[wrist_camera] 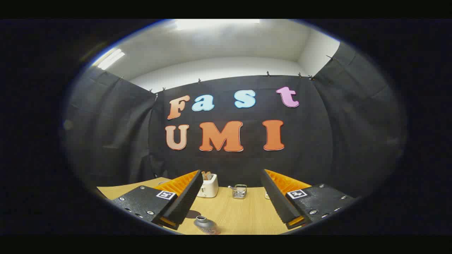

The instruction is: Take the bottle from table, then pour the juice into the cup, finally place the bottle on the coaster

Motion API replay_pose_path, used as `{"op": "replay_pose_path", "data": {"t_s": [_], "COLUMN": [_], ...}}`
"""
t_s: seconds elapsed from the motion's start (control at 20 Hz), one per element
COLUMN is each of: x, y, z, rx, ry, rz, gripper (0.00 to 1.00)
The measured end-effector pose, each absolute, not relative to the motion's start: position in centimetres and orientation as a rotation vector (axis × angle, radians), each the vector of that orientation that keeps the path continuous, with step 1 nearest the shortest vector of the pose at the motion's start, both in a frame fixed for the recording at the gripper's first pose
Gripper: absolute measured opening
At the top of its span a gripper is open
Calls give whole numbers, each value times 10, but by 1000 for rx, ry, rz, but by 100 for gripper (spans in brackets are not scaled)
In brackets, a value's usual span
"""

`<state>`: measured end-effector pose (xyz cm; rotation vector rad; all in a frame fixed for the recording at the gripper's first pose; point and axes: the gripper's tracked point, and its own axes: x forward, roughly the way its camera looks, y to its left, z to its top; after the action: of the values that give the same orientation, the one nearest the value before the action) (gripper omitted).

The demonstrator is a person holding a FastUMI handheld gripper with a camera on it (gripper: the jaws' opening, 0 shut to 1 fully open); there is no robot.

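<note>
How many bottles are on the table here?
1: a grey bottle stands low between the open gripper's fingers, near the left one. The fingers may hide others.

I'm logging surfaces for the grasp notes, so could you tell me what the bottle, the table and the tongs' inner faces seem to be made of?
The bottle, low between the open tongs, looks like brushed metal: grey with a dull sheen. The table looks like light wood or laminate, with fine grain lines. The fingers carry black ribbed pads, probably rubber or plastic, over orange backing.
</note>
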<state>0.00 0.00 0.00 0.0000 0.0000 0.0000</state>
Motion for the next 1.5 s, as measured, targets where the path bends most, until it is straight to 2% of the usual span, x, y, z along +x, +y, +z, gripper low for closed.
{"op": "replay_pose_path", "data": {"t_s": [0.8,1.25,1.5], "x": [-21,-17,-19], "y": [47,68,68], "z": [21,-20,-66], "rx": [-38,-83,-78], "ry": [-36,-16,36], "rz": [87,123,119], "gripper": [99,99,99]}}
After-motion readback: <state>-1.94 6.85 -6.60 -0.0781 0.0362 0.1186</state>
